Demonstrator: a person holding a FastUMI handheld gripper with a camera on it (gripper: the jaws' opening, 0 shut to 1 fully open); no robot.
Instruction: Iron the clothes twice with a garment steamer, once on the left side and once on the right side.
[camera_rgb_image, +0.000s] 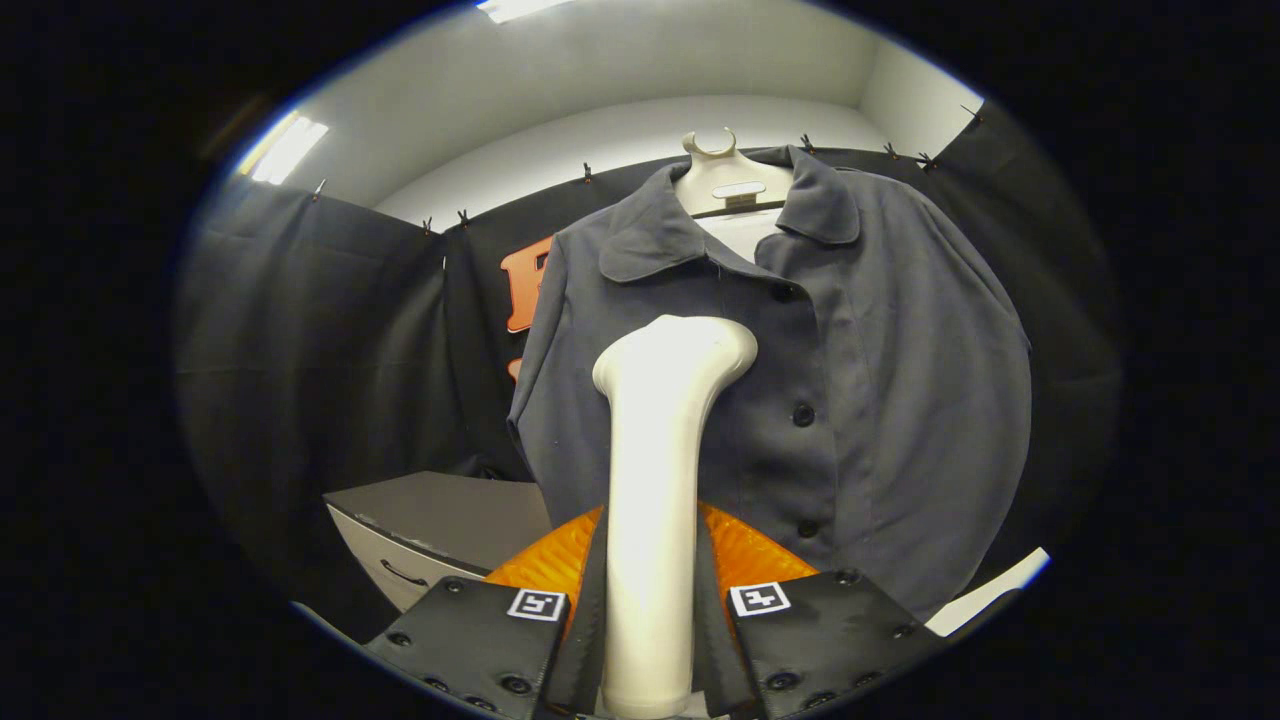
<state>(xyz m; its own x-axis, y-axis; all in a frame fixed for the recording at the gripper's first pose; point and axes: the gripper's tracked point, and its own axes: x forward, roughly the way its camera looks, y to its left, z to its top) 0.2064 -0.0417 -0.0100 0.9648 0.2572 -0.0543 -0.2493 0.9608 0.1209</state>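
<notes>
Between its fingers, your hand-held gripper clamps the white plastic garment steamer, whose head rests against the buttoned grey collared shirt on its white hanger.

The steamer is smooth, glossy plastic, held tight between both fingers of the gripper. Behind the steamer, the shirt is matt woven cloth with shiny buttons. Above the shirt, the hanger looks smooth plastic.
</notes>
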